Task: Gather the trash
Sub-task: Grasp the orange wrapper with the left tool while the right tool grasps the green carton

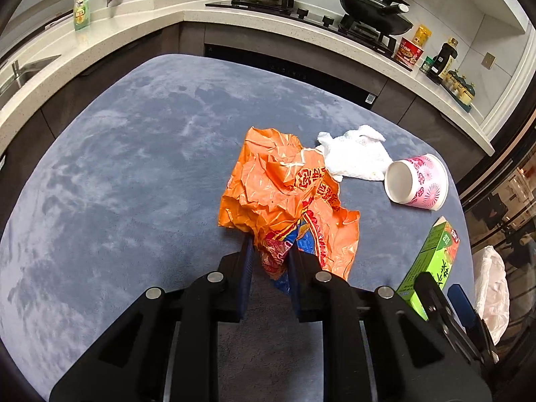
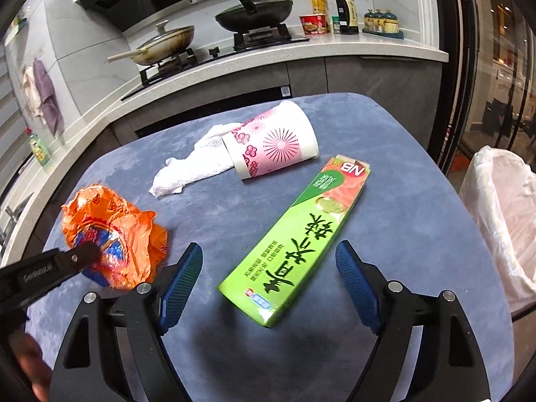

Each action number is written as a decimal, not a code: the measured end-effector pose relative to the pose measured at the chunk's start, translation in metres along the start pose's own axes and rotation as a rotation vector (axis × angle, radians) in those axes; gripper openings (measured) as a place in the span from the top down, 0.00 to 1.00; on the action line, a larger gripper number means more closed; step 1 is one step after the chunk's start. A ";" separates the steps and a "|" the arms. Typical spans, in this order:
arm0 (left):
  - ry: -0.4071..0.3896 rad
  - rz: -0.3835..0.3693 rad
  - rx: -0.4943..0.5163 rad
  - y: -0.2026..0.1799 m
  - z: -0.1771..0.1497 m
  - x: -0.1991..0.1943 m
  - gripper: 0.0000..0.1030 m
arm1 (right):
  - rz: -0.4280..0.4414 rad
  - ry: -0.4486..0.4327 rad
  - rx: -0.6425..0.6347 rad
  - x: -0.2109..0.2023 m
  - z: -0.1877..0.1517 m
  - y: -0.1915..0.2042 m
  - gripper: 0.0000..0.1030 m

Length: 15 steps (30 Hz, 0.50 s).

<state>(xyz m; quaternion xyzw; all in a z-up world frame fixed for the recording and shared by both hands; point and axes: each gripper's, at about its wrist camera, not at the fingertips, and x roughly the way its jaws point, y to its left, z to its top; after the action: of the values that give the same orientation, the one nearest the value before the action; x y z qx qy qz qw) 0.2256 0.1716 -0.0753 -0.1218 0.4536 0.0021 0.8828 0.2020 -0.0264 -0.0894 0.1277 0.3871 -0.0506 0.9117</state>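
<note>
Nearest my left wrist camera, my left gripper (image 1: 269,251) has its blue-padded jaws drawn narrow on the lower edge of a crumpled orange plastic bag (image 1: 281,184) printed in red and blue; most of the bag spreads on the blue-grey plush table cover (image 1: 134,167) ahead of the jaws. From the right wrist view the same bag (image 2: 114,231) sits at the left of the table with the black finger of my left gripper (image 2: 85,254) pressed into it. My right gripper (image 2: 268,268) stands wide, nothing between its pads, and the near end of a long green cardboard carton (image 2: 294,238) lies flat on the cover just ahead of the gap. Beyond the carton a pink-and-white flowered paper cup (image 2: 274,142) lies on its side, touching a crumpled white paper towel (image 2: 194,167). A bin lined with a white plastic bag (image 2: 499,207) stands beside the table at the right.
</note>
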 end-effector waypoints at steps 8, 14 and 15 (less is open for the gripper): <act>0.010 0.000 0.000 0.004 -0.007 0.000 0.82 | -0.048 0.041 -0.001 0.014 -0.009 0.001 0.28; 0.009 0.000 0.006 0.001 -0.012 -0.005 0.82 | -0.019 0.068 0.005 0.009 -0.017 -0.012 0.49; 0.008 -0.001 0.008 0.000 -0.013 -0.006 0.82 | -0.017 0.066 0.008 0.006 -0.018 -0.016 0.51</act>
<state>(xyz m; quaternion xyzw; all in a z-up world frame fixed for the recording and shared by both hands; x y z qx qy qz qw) 0.2110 0.1695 -0.0777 -0.1185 0.4570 -0.0005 0.8815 0.1904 -0.0369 -0.1088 0.1297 0.4180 -0.0556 0.8974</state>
